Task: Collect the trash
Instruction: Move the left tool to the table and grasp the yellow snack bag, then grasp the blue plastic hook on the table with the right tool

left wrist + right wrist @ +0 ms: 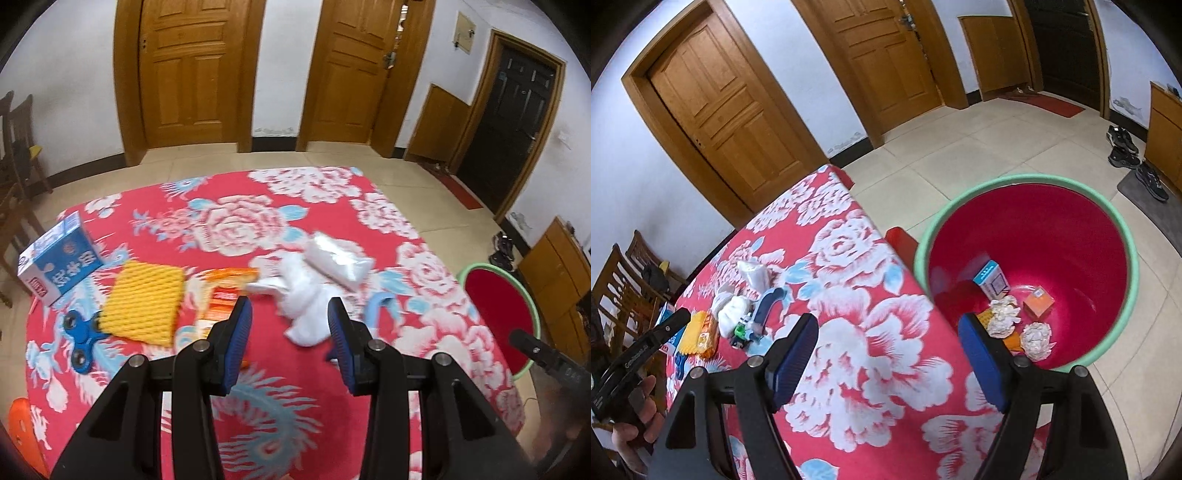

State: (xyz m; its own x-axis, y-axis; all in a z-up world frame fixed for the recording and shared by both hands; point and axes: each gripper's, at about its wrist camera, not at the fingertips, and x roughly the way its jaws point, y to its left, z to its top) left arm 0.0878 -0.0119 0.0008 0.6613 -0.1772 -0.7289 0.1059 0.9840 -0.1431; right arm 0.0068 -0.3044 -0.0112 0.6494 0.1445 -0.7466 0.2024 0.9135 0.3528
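Fingers of both the left gripper [290,314] and right gripper [888,334] stand apart, empty.

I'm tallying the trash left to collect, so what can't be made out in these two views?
- Orange wrapper, left wrist view: blurred, its near end behind the left gripper.
- Orange object, same view: cut off by the edge.
- Bin contents, right wrist view: an orange piece partly behind the right gripper.
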